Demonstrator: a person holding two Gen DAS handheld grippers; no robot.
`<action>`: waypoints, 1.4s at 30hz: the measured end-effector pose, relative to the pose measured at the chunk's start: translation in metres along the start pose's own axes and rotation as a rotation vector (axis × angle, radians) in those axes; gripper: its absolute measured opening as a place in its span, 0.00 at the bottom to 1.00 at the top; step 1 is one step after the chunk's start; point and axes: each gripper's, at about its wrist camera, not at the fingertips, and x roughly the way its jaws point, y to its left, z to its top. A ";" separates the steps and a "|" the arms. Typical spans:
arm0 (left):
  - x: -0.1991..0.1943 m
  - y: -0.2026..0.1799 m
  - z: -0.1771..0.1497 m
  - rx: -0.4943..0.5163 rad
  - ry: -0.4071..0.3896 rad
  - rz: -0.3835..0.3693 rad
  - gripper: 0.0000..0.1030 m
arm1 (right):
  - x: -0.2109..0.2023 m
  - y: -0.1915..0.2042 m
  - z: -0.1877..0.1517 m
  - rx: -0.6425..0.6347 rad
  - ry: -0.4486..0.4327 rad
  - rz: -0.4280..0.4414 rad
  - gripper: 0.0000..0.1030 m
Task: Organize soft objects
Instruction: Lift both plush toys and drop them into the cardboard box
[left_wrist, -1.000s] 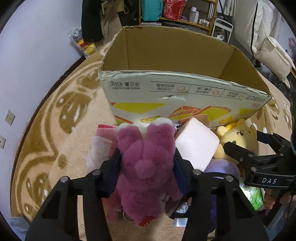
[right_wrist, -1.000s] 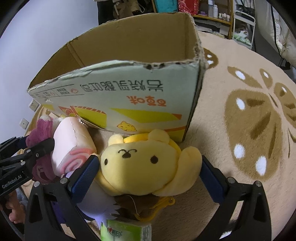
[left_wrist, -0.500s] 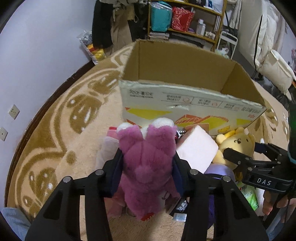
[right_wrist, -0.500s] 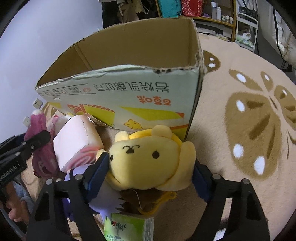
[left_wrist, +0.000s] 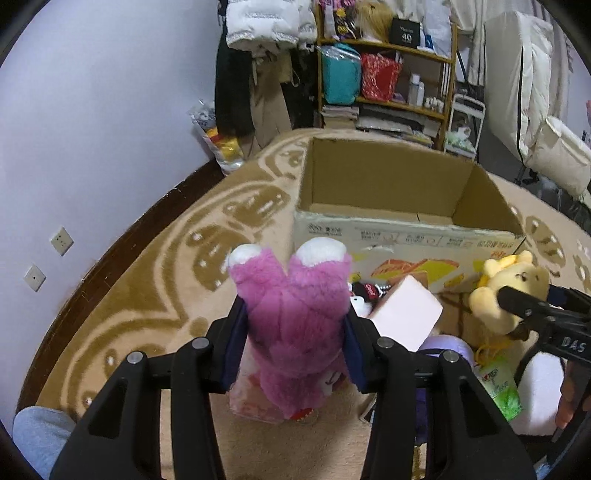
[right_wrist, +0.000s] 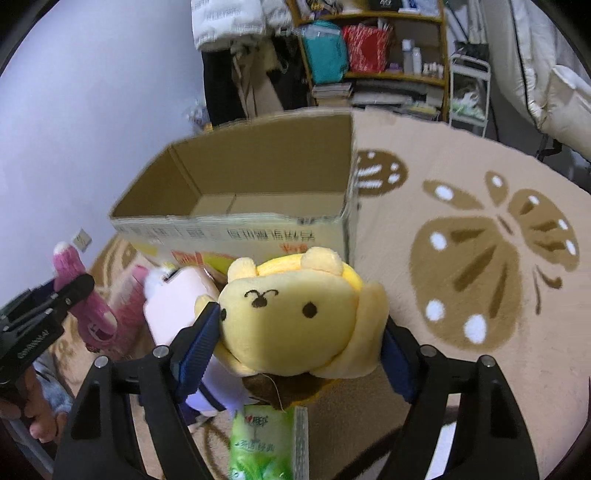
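Carpeted floor: your left gripper (left_wrist: 293, 328) pinches the pink plush (left_wrist: 291, 314), right gripper (right_wrist: 295, 339) the yellow plush (right_wrist: 295, 314); the cardboard box (left_wrist: 388, 192) lies ahead, seemingly empty.

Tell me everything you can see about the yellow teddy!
The yellow teddy is a soft, plump plush with two small round ears, black dot eyes and a stitched black squiggle on its face. The right gripper has its blue-padded jaws pressed against both sides of it, holding it up in front of the open cardboard box. Something brown hangs below it, with a thin thread. A green packet lies underneath.
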 end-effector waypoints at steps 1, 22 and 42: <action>-0.003 0.002 0.000 -0.009 -0.007 -0.002 0.43 | -0.002 0.002 0.001 0.002 -0.012 0.002 0.81; -0.071 -0.011 0.068 0.073 -0.238 0.002 0.43 | -0.065 0.038 0.067 -0.135 -0.248 0.038 0.81; -0.008 -0.050 0.152 0.108 -0.257 -0.007 0.44 | -0.003 0.029 0.129 -0.160 -0.250 0.097 0.82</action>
